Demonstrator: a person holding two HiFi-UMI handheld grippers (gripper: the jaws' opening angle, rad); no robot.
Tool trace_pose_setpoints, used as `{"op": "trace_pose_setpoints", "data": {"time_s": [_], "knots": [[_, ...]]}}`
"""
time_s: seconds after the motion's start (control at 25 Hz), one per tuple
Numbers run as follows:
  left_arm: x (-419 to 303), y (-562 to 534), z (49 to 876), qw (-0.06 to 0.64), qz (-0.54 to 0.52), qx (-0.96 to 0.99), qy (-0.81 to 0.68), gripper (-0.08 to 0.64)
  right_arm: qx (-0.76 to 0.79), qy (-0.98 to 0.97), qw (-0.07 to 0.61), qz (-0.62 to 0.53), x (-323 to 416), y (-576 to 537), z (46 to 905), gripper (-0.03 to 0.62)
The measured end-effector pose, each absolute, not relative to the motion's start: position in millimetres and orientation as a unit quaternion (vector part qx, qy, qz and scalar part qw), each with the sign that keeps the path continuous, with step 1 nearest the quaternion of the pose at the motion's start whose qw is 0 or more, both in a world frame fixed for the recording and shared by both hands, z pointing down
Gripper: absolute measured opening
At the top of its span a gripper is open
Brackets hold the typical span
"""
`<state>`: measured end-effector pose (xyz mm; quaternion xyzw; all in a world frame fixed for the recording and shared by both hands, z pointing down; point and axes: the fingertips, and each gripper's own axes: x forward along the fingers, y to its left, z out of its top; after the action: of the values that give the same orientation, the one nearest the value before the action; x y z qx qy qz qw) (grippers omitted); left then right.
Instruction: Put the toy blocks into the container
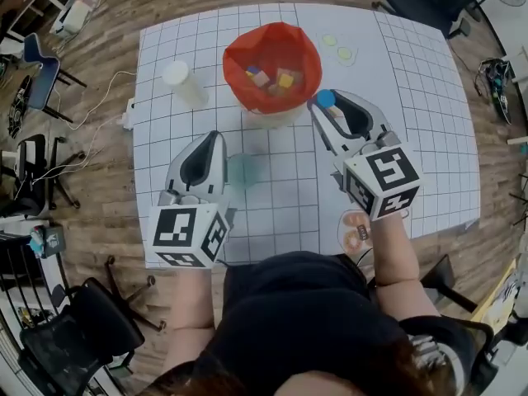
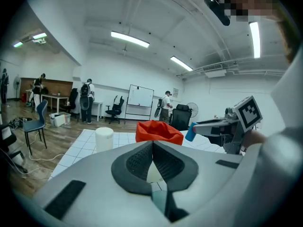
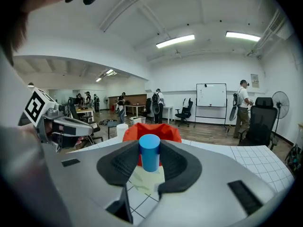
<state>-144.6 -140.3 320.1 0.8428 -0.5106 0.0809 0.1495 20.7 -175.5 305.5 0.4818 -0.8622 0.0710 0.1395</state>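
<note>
Right tongs (image 3: pixel 150 161) clamp blue cylinder (image 3: pixel 149 150) near container (image 1: pixel 272 49).

Left gripper (image 1: pixel 216 137) jaws together, right gripper (image 1: pixel 324 103) jaws clamping blue cylinder (image 3: pixel 149 152)

red container (image 1: pixel 233 59), blue block (image 3: pixel 149 152), white gridded table (image 1: pixel 417 97)

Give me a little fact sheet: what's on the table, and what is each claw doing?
Table cover: white gridded mat
Container: red-lined tub, with several coloured blocks inside
right claw: clamped on a blue cylinder block, just beside the tub
left claw: shut, holding nothing
Also there: white jar, left of the tub
</note>
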Motion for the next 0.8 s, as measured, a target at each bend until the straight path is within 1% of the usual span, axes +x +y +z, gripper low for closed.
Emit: {"op": "trace_pose_setpoints", "data": {"time_s": [0.24,0.52,0.6,0.8], "knots": [[-185.7,-140.6,330.2,0.161,0.081,0.829,-0.529,0.026,0.487,-0.862,0.127,0.055,-11.2,-199.4,295.6,0.146],[-219.0,-141.0,343.9,0.181,0.078,0.817,-0.541,0.028,0.493,-0.864,0.092,0.038,-35.9,-217.7,277.1,0.144],[-222.5,-140.9,347.0,0.185,0.078,0.816,-0.542,0.027,0.488,-0.866,0.099,0.037,-44.5,-221.3,282.0,0.145],[-223.3,-140.6,349.8,0.187,0.078,0.817,-0.54,0.028,0.498,-0.855,0.141,0.04,-47.2,-229.1,311.8,0.147]]}}
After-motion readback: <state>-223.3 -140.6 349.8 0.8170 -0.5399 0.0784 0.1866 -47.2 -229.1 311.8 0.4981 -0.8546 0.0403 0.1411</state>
